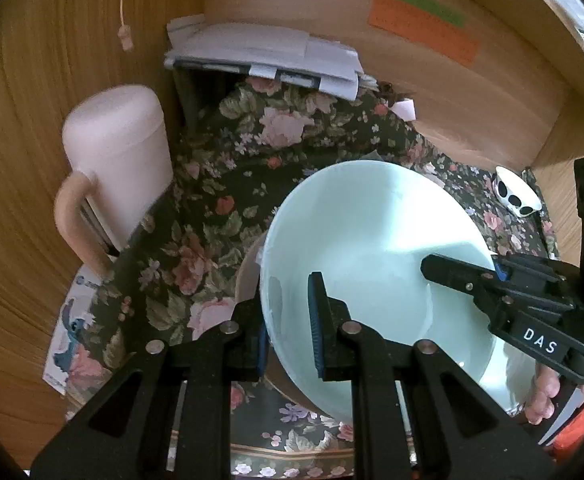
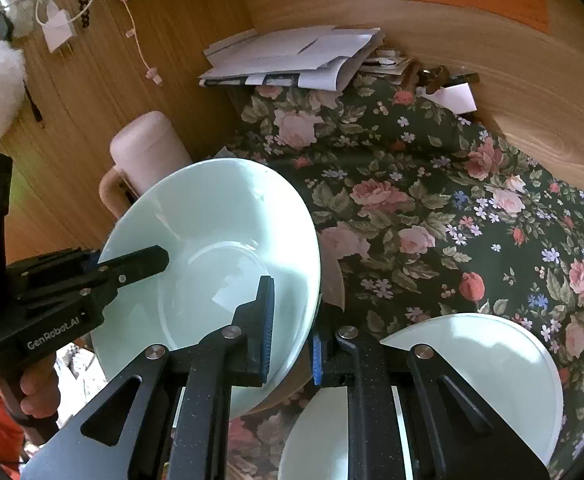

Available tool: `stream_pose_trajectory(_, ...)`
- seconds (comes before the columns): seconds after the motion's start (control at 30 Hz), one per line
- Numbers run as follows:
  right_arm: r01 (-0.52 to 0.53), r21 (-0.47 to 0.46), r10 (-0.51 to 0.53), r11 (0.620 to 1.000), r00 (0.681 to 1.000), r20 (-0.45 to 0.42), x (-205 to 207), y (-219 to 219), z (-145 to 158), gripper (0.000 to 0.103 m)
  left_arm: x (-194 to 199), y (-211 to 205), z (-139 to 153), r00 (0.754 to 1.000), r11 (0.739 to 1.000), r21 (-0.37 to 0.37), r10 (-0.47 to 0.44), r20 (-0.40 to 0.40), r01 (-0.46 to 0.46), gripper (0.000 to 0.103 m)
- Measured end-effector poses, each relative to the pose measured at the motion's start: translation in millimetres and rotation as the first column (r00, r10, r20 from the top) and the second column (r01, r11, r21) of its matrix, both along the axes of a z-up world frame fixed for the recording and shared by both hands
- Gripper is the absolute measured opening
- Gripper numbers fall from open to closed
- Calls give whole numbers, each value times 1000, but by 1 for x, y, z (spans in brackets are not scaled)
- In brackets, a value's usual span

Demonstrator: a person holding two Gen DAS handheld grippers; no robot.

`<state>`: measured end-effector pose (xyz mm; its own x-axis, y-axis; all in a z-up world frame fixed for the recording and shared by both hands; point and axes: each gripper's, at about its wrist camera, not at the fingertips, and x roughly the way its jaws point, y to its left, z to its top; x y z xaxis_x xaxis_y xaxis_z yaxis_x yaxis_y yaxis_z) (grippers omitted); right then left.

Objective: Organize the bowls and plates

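A pale green bowl (image 1: 372,248) (image 2: 212,232) is held tilted above the floral tablecloth (image 1: 220,184) by both grippers. My left gripper (image 1: 290,328) straddles its left rim, one finger inside and one outside, and looks shut on it. My right gripper (image 2: 292,332) straddles the opposite rim the same way. Each gripper shows in the other's view, the right one (image 1: 452,272) and the left one (image 2: 140,260). A beige dish (image 2: 332,280) sits just under the bowl. A pale green plate (image 2: 472,380) lies at the lower right in the right wrist view.
A pink lidded mug (image 1: 120,168) (image 2: 144,152) stands left by the wooden wall. A stack of papers (image 1: 260,52) lies at the back. A small white cup with black dots (image 1: 516,196) sits at the right. Wooden panels close in the back and sides.
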<state>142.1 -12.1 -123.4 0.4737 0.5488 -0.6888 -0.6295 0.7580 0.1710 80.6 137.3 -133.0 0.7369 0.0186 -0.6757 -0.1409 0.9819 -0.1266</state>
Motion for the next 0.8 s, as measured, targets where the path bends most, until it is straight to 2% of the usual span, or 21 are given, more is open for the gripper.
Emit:
stream_pose_trajectory(0.37, -11, -49, 11, 999, 1000, -5, 7, 5, -11, 14, 7, 5, -16, 999, 1000, -21, 0, -35, -1, 16)
stream_pose_trajectory(0.8, -20, -57, 21, 998, 1000, 5, 7, 4, -12, 17, 13, 3, -18, 1000, 1000, 27, 16, -27, -15, 16)
